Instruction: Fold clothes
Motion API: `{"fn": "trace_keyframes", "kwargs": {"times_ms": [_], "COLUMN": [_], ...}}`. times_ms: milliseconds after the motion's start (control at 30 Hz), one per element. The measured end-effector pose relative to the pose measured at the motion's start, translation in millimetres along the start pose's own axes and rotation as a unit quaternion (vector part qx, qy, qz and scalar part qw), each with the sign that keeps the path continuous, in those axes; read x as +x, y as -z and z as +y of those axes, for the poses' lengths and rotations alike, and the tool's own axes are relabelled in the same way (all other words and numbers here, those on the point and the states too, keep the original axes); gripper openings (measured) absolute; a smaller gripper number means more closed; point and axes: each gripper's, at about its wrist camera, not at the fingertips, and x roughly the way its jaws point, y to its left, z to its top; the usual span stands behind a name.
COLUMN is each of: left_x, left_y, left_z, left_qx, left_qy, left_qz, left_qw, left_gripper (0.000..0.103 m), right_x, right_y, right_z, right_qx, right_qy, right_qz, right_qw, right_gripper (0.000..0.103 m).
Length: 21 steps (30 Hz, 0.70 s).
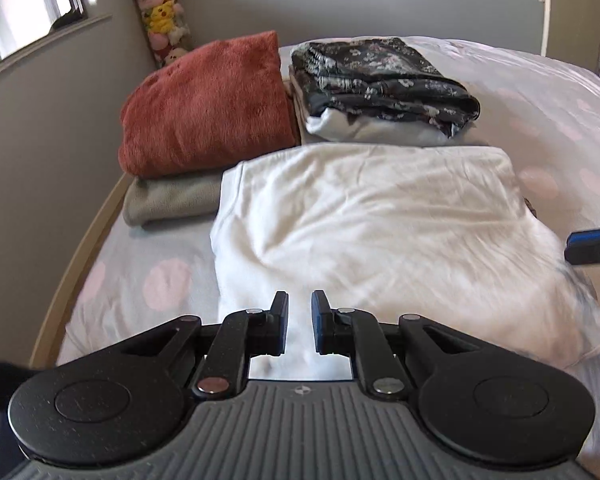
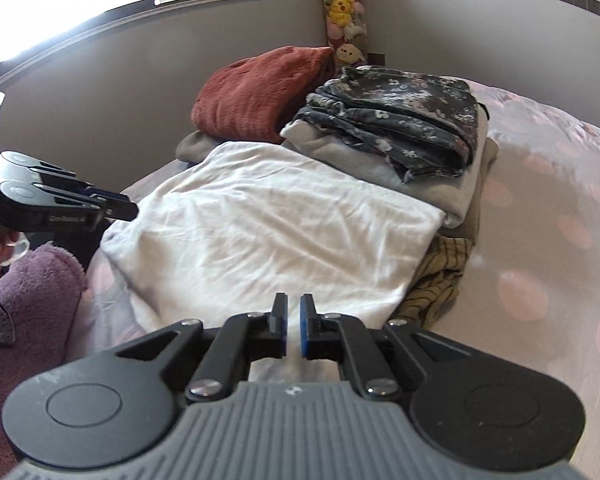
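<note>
Ahead of both tongs: folded white garment (image 1: 364, 224) on bed (image 1: 548, 92) | left gripper (image 1: 300, 322), right gripper (image 2: 294, 326) slightly parted, empty | beyond: red blanket (image 1: 208, 108), floral stack (image 1: 380, 80) (nothing blocking) | right view only: striped cloth (image 2: 440, 280), purple fleece (image 2: 32, 300)
</note>
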Motion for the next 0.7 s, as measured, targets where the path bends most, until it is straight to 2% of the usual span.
{"fn": "trace_keyframes", "kwargs": {"times_ms": [100,233,433,567,633,700], "left_x": [15,30,17,-8,-22,-36], "left_y": [18,35,37,36,39,41], "left_z": [-1,0,-6,-28,-47,-66], "left_qx": [-0.008,-0.015,-0.029,-0.054,-0.066,-0.078], "left_qy": [-0.01,-0.023,-0.054,-0.058,-0.051,-0.044], "left_qz": [0.012,0.024,0.031,0.012,-0.005,-0.022], "left_qw": [0.9999,0.9993,0.9977,0.9968,0.9965,0.9957], "left_gripper": [0.011,0.011,0.011,0.012,0.018,0.023], "right_x": [11,34,22,1,-11,-23], "right_y": [14,36,39,42,42,41], "right_z": [9,4,3,5,7,10], "right_qx": [-0.013,-0.002,-0.012,-0.016,-0.018,-0.02], "right_qy": [0.006,0.016,0.024,0.021,0.023,0.03], "right_qz": [0.02,0.052,0.05,0.033,0.018,-0.002], "right_qw": [1.0,0.998,0.998,0.999,0.999,0.999], "right_gripper": [0.025,0.025,0.027,0.037,0.043,0.057]}}
